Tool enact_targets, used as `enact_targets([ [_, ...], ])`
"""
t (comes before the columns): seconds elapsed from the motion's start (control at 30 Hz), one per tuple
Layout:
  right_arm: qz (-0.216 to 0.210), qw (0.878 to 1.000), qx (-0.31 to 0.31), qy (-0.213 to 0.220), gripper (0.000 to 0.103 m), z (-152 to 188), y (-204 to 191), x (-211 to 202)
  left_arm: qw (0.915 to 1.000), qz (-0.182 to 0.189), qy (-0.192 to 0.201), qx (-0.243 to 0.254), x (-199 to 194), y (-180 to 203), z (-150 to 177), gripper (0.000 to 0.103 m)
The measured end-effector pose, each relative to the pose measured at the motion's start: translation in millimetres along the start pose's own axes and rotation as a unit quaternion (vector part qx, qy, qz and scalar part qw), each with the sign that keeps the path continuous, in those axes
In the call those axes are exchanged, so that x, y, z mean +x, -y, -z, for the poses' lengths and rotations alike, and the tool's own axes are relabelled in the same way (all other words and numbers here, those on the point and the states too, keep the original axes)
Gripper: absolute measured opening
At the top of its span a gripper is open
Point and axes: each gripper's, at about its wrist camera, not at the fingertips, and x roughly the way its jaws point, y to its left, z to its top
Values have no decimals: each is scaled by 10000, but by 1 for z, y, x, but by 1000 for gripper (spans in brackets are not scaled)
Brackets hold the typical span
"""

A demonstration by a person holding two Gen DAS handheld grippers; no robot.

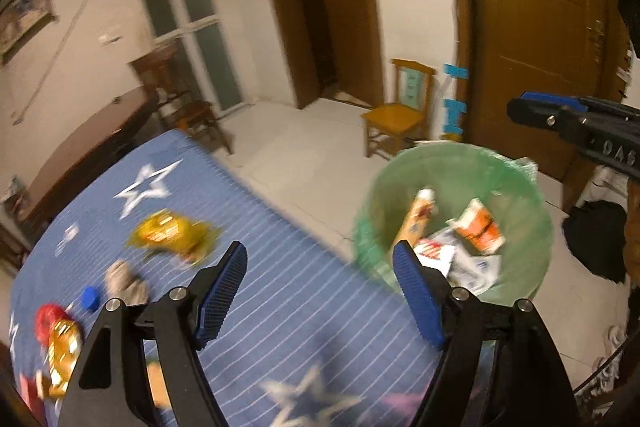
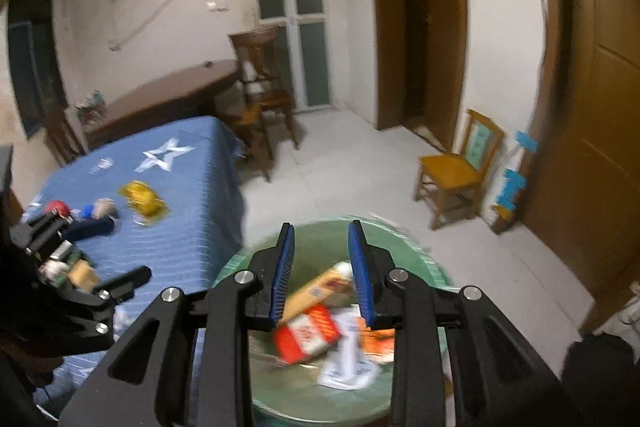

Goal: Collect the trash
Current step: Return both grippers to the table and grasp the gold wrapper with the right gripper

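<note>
Green bin (image 2: 240, 267) beside blue bed (image 1: 280, 259), wrappers (image 2: 312, 331) already inside.
Right gripper (image 2: 321, 267) above bin, fingers narrowly apart, empty; left gripper (image 1: 320, 291) over bed edge, fingers wide, empty; yellow wrapper (image 1: 168, 231) lying on bed.

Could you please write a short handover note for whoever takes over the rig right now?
Left gripper: jaws open, empty, over the blue starred tablecloth near its edge.
Right gripper: jaws open, empty, above the green bin.
Done: several wrappers and cartons already lie in the bin, among them a red-and-white carton.
Left on the table: yellow wrapper, crumpled beige wad, blue cap, red item, gold packet. Motion blur hides finer detail.
</note>
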Motion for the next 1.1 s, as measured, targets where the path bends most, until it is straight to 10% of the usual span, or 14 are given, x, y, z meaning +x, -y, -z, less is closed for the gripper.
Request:
enact_targets([
  [0.37, -1471, 9865, -565, -454, 43, 10, -133, 34, 9868, -711, -66, -1455, -77, -139, 107, 78],
  [0.67, -2551, 9578, -873, -1001, 78, 18, -262, 60, 9326, -1747, -348, -3138, -137, -264, 229, 78],
  [0.83, -2739, 9478, -783, -1429, 94, 20, -331, 93, 9110, -1967, -445, -3598, -157, -297, 268, 78],
  [1.1, -2602, 9393, -761, -2102, 94, 20, -392, 154, 9040, -1948, -447, -3780, -168, -308, 297, 78],
])
